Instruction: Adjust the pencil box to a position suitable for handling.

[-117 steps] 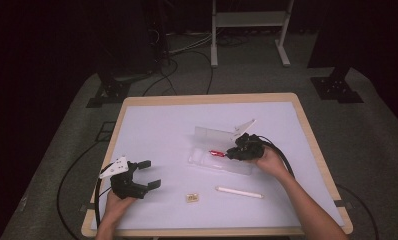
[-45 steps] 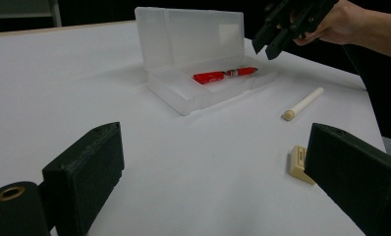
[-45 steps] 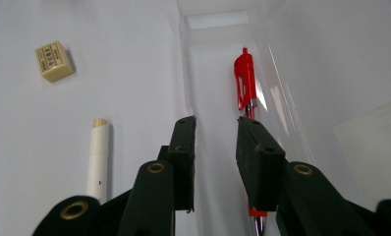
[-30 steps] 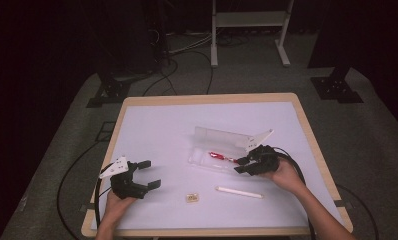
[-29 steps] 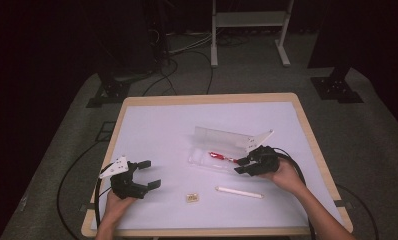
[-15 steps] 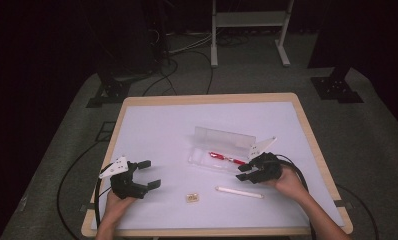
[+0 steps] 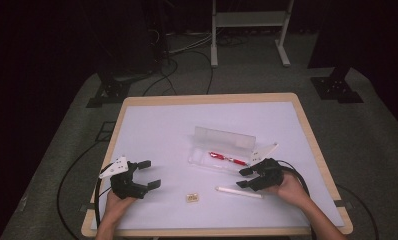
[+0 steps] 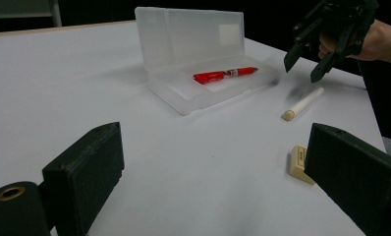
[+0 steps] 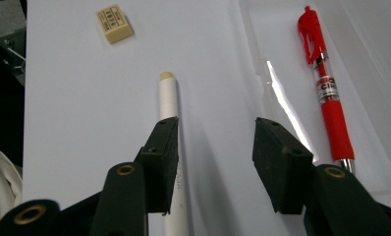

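The right tongs (image 7: 249, 177) hang low over the tabletop (image 7: 162, 130), between the clear case (image 7: 222, 150) and the white stick (image 7: 238, 192). Their jaws have just been opening and now stand apart with nothing pressed between them. In the right gripper view the stick (image 9: 171, 147) runs under the left jaw, its tan tip pointing away towards the eraser (image 9: 114, 23); whether the jaw touches the stick cannot be told, and the gap between the jaws shows bare tabletop. The other jaw stands at the case's near edge, just beside the red pen (image 9: 328, 93).

The pen (image 7: 228, 158) lies flat in the case's shallow tray, along its length, with the lid raised behind it. In the left gripper view the pen (image 8: 224, 75) rests near the tray's front wall, and the stick (image 8: 302, 103) lies on the tabletop just beyond the case, close to it but apart.

The eraser (image 7: 191, 198) sits near the front edge of the tabletop, between the two hands and well apart from the case.

The left tongs (image 7: 148, 173) rest at the front left corner, held by the person's left hand (image 7: 118, 202), jaws spread wide and empty, aimed across the tabletop towards the case. From there the right tongs (image 8: 309, 61) show above the stick's far end, tips pointing down.
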`<state>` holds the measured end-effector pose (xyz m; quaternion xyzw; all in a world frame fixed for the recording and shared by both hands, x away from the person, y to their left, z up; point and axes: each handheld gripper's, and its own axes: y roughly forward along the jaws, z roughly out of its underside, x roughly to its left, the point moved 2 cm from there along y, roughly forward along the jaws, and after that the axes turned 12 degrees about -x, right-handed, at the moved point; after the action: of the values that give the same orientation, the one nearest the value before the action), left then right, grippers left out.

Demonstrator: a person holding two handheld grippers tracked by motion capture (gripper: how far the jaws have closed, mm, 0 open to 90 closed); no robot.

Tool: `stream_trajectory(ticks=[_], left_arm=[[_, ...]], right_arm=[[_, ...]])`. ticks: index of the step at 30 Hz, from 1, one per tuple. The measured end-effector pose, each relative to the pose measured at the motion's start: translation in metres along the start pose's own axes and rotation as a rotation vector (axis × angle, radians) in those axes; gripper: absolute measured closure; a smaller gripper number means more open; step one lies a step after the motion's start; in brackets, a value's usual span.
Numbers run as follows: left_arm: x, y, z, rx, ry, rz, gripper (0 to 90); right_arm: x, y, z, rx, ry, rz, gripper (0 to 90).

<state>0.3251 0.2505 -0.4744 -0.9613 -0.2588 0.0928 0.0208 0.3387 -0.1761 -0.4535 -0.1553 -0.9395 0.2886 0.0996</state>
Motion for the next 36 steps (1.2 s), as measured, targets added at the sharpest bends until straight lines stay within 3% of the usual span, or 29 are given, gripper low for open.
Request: stream_trajectory(ticks=[26, 36], left_arm=[[0.0, 0.0, 0.0, 0.0, 0.001, 0.0, 7.4], [0.0, 0.0, 0.0, 0.0, 0.001, -0.001, 7.4]], right_arm=[[0.017, 0.004, 0.01, 0.005, -0.014, -0.031, 53.2], [0.02, 0.006, 0.014, 0.02, -0.023, -0.044, 60.1]])
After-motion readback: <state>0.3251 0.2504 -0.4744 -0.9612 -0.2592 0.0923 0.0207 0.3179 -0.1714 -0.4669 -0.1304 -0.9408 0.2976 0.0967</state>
